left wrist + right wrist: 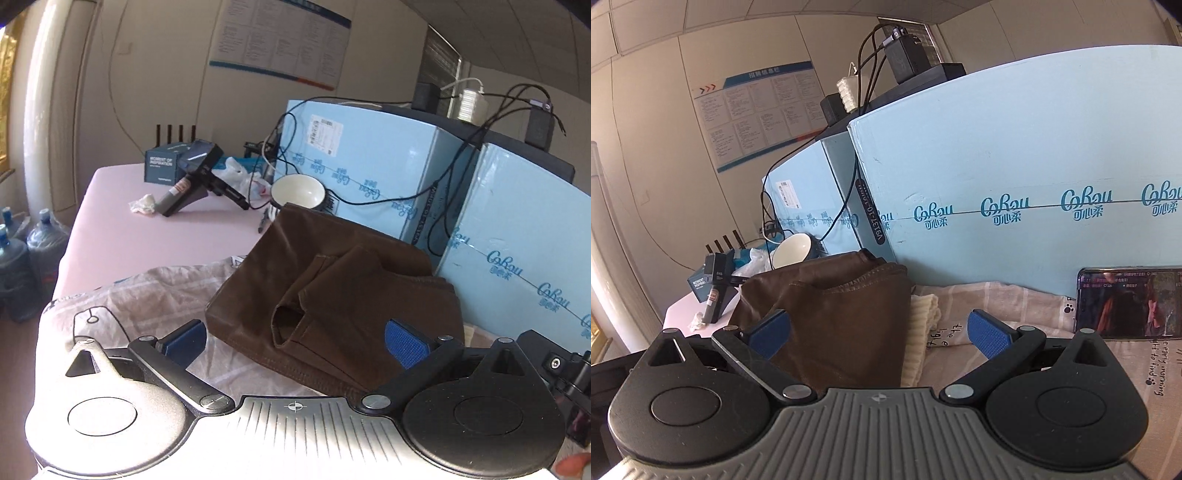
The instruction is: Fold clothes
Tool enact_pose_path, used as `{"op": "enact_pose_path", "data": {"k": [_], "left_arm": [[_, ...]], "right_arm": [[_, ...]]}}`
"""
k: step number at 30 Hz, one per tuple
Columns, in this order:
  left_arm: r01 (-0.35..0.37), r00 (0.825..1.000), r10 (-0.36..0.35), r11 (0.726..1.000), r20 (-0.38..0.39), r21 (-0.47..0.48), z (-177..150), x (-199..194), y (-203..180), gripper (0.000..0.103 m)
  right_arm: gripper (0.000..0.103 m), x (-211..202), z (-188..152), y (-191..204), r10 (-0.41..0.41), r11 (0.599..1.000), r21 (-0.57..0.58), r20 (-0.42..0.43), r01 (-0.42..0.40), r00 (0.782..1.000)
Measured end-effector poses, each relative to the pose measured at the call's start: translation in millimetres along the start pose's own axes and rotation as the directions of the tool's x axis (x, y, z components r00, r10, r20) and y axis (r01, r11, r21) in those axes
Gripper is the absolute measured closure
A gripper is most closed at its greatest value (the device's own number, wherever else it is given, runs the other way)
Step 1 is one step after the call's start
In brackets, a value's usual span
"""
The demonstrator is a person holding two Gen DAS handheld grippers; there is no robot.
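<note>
Pale walls with a printed notice board (759, 114) back a table covered by a checked sheet (1008, 306), with light blue cartons (1015, 162) standing along its far side. Left gripper (295, 341) is spread wide, gripping nothing, its blue pads (404, 341) flanking the near edge of a folded brown garment (332, 280). Right gripper (879, 332) is likewise released and empty, poised above the same brown garment's near right part. That garment lies on the sheet right against the cartons. Just right of it a cream knit piece (921, 332) peeks out. Beyond it sits a white bowl (299, 190). Further right of the garment, a phone (1130, 301) leans on the cartons, screen lit.
</note>
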State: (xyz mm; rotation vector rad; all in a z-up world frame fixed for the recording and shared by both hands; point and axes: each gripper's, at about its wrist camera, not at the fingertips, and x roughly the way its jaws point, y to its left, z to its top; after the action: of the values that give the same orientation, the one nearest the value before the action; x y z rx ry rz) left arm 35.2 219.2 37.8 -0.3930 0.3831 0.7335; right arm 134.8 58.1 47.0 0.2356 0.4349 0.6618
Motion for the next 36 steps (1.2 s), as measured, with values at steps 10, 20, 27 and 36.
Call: {"op": "enact_pose_path", "data": {"k": [10, 20, 27, 36], "left_arm": [[-0.046, 0.927, 0.015, 0.996, 0.375, 0.075, -43.2, 12.1, 7.9, 0.000], [-0.094, 0.929, 0.018, 0.977, 0.370, 0.190, -52.4, 19.5, -12.1, 0.000], [-0.125, 0.928, 0.058, 0.979, 0.369, 0.159, -54.8, 20.3, -7.0, 0.000], [-0.121, 0.931, 0.058, 0.980, 0.360, 0.155, -54.5, 20.5, -5.6, 0.000]], "right_arm": [[0.000, 30.1, -59.0, 4.3, -0.096, 0.986, -0.111, 0.235, 0.125, 0.967], [0.000, 35.0, -62.5, 8.5, -0.097, 0.981, -0.141, 0.227, 0.131, 0.969], [0.000, 36.5, -64.5, 12.8, -0.120, 0.974, -0.163, 0.228, 0.159, 0.966], [0.000, 38.7, -64.0, 11.4, -0.133, 0.973, -0.156, 0.215, 0.168, 0.968]]}}
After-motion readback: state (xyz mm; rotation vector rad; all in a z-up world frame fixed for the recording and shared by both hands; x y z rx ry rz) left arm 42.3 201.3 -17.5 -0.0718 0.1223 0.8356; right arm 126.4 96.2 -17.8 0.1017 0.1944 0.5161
